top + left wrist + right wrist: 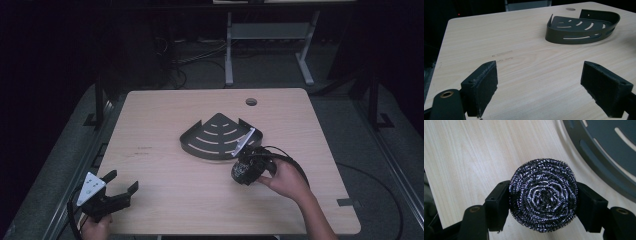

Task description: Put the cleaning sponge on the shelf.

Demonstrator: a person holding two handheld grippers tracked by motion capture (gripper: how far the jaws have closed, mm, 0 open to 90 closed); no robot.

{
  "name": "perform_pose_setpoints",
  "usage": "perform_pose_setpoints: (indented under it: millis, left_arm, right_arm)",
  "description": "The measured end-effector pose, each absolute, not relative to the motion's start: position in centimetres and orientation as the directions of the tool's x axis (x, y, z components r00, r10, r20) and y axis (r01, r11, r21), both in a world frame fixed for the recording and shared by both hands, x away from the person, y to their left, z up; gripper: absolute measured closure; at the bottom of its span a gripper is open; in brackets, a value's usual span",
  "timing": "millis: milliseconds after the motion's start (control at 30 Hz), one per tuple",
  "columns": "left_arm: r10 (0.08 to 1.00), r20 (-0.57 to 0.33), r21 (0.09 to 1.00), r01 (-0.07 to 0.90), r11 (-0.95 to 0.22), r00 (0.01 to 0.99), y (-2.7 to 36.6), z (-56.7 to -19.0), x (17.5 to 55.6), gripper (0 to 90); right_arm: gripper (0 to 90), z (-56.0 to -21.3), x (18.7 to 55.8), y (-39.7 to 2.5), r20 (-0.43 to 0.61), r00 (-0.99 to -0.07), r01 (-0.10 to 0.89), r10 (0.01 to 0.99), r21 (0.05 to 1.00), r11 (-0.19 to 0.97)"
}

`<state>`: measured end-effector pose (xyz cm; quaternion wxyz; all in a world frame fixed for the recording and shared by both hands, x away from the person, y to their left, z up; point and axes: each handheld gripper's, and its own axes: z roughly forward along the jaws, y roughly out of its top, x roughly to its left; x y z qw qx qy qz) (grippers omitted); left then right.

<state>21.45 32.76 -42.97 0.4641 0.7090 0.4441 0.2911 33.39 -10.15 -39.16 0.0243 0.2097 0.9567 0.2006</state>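
A dark, quarter-round metal corner shelf [216,135] with curved slots lies flat in the middle of the table; its slotted wall [579,35] shows far off in the left gripper view, and its rim [604,167] at the upper right of the right gripper view. My right gripper [245,171] is shut on a round steel wool scourer [543,195], held just in front of the shelf's curved edge, low over the wood. At the table's front left corner my left gripper [121,181] stands open, nothing between its pads [482,86].
The light wooden table [165,110] has a round cable hole [251,102] at the back right. Faint marks [502,56] lie on the wood ahead of the left gripper. A white desk frame [270,35] and cables stand on the dark floor behind.
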Motion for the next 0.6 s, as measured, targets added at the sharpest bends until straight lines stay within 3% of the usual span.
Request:
perform_pose_setpoints:
  millis: [600]
  left_arm:
    - [0.901,0.001,0.916,0.361,-0.175,0.434,32.7,-42.9,21.5,13.4]
  right_arm:
    - [33.4,-38.0,35.2,-8.7,0.044,-0.917,0.382,0.396,0.380,0.842]
